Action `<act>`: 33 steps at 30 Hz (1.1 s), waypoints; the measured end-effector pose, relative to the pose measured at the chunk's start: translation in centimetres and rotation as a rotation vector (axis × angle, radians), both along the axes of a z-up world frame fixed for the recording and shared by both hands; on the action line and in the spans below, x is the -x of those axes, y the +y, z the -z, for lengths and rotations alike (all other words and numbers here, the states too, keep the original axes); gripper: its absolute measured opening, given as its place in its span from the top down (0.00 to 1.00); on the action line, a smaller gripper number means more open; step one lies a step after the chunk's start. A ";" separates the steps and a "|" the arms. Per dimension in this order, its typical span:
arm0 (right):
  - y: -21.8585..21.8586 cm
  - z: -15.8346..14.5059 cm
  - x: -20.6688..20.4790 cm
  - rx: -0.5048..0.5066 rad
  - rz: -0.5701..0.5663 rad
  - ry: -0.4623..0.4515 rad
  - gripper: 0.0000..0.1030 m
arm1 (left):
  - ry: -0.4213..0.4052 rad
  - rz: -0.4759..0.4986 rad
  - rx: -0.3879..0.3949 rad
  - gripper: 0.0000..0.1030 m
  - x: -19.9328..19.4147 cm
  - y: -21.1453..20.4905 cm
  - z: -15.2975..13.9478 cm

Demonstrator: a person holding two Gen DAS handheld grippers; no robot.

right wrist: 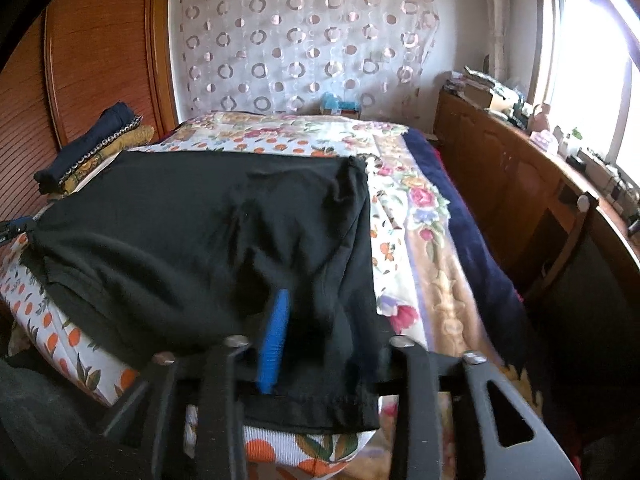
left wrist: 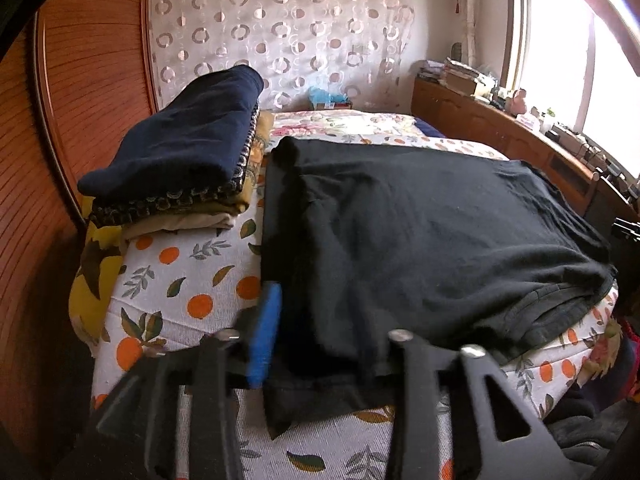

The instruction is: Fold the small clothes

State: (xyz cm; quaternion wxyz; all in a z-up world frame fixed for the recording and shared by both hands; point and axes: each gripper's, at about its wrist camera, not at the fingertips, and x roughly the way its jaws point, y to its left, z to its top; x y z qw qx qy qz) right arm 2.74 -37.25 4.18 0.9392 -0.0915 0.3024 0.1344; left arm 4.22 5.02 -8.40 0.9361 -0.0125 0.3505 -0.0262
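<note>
- On the bed [left wrist: 192, 280], a black garment [left wrist: 420, 232] lay spread flat beside a stack of folded clothes [left wrist: 180, 160].
- Left gripper [left wrist: 320, 344] straddled its near left corner, jaws partly open, cloth between, unpinched.
- Right gripper [right wrist: 324, 344] likewise at the near right corner.

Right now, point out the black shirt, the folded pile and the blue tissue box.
black shirt [left wrist: 420, 240], left wrist view, middle of its top layer
folded pile [left wrist: 188, 148], left wrist view, navy top garment
blue tissue box [right wrist: 340, 105], right wrist view, its top

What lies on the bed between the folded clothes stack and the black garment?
Only bare orange-print bedcover separates the folded stack from the black garment; the left wrist view shows it best.
</note>
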 end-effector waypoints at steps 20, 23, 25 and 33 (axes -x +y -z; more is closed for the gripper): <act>8.5 4.8 -6.2 -0.026 -0.200 0.105 0.38 | 0.032 -0.033 -0.025 0.26 0.2 0.5 1.0; 9.0 5.0 -6.8 -0.017 -0.206 0.118 0.38 | 0.037 -0.037 -0.022 0.26 0.3 0.7 1.3; 9.1 5.1 -6.7 0.000 -0.200 0.107 0.38 | 0.043 -0.045 -0.019 0.26 0.4 1.0 1.5; 10.4 5.8 -7.3 0.018 -0.160 0.108 0.26 | 0.069 -0.052 0.038 0.26 0.2 2.1 2.3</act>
